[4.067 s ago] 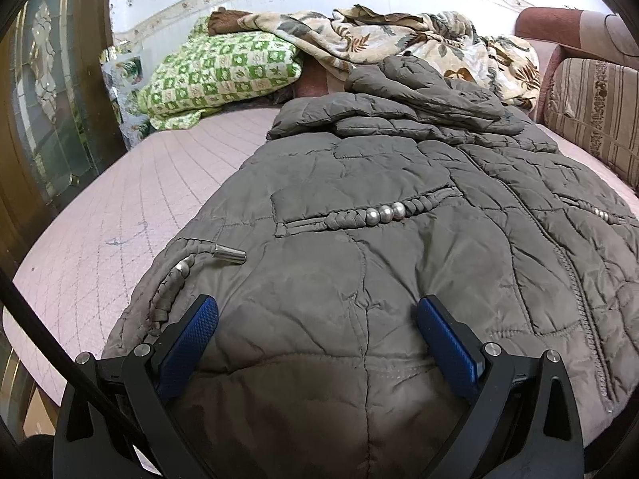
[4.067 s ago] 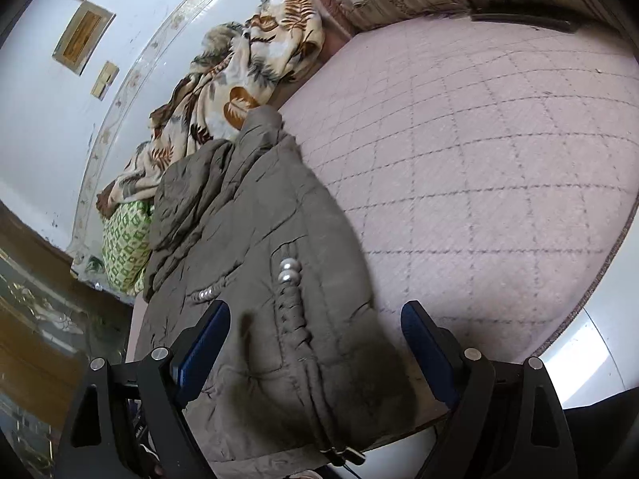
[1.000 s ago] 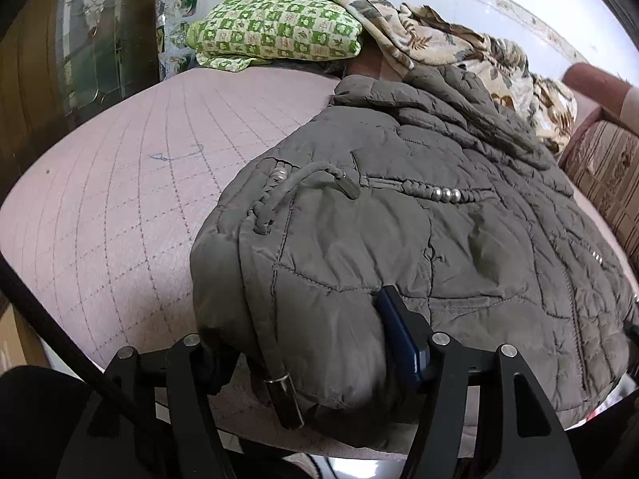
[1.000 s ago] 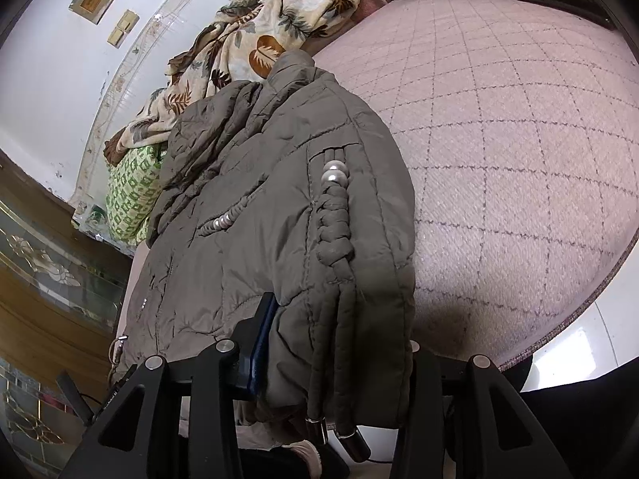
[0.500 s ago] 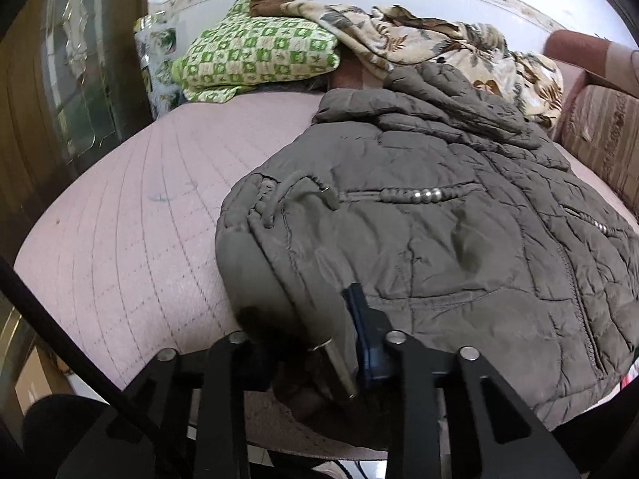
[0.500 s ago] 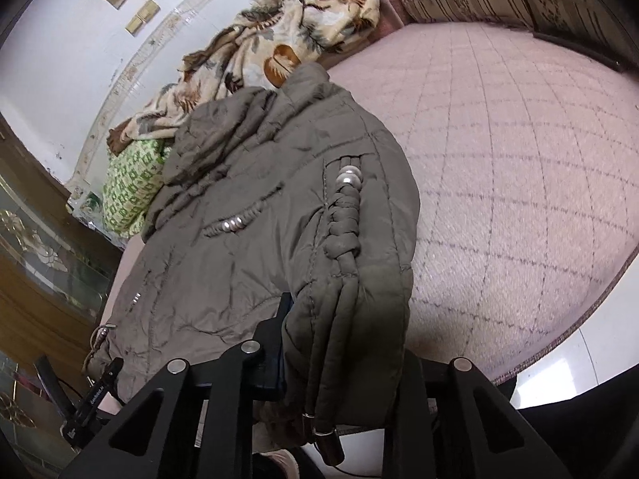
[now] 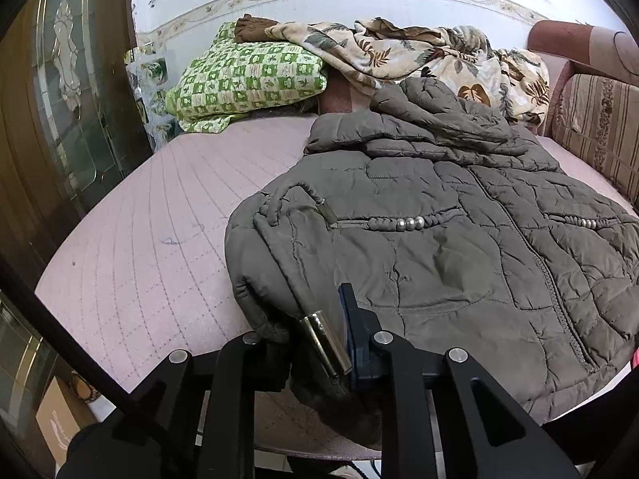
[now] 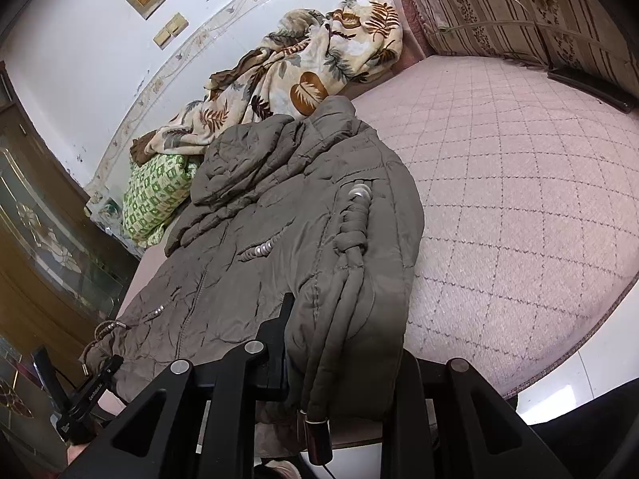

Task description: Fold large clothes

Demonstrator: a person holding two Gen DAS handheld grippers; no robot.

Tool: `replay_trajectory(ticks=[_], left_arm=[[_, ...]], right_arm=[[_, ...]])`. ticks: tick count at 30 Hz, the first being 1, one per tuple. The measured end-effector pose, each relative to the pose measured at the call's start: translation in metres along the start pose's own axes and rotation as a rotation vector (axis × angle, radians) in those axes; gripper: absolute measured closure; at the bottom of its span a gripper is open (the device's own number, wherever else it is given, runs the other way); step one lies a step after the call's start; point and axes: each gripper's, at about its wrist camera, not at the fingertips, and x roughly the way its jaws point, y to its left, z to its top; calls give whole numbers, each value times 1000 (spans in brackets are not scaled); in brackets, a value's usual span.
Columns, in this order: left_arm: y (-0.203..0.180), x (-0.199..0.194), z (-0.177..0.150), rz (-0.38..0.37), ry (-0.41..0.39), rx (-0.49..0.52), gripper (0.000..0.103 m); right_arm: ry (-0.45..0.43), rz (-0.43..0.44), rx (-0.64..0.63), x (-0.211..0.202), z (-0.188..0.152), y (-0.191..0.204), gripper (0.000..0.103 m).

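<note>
Left wrist view: the left gripper (image 7: 315, 343) has its jaws closing on a bunched corner of the hem of the grey-brown padded jacket (image 7: 459, 255), with the fabric and a metal-tipped drawcord (image 7: 323, 339) pinched between the blue pad and the opposite finger. From that grip the jacket spreads away across the pink quilted mattress (image 7: 151, 247), front side up, its beaded pocket trim (image 7: 407, 223) running across the middle and its hood bunched at the far end. Beyond the hood lie a green checked pillow (image 7: 247, 80) and a leaf-print blanket (image 7: 419, 56) against the white wall, with a striped sofa cushion (image 7: 599, 127) at the right edge.

Right wrist view: the right gripper (image 8: 339, 363) is clamped on the other hem corner, thick folds of fabric and braided cord (image 8: 351, 263) filling the space between its fingers. The far corner of the hem, seen at lower left in this view, is gripped by the other tool. Bare mattress extends to the right of the jacket.
</note>
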Motion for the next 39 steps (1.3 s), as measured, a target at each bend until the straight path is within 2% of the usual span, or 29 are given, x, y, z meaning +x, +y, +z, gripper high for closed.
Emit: replay_trajectory(ticks=[18, 29, 39], left_arm=[[5, -12, 4, 7, -20, -6, 83], [13, -18, 8, -6, -26, -20, 83], [18, -25, 34, -36, -71, 0, 83]], right_arm=[[-48, 23, -76, -19, 7, 17, 83], [-53, 57, -67, -28, 15, 20, 83], [-69, 116, -74, -35, 42, 32, 83]])
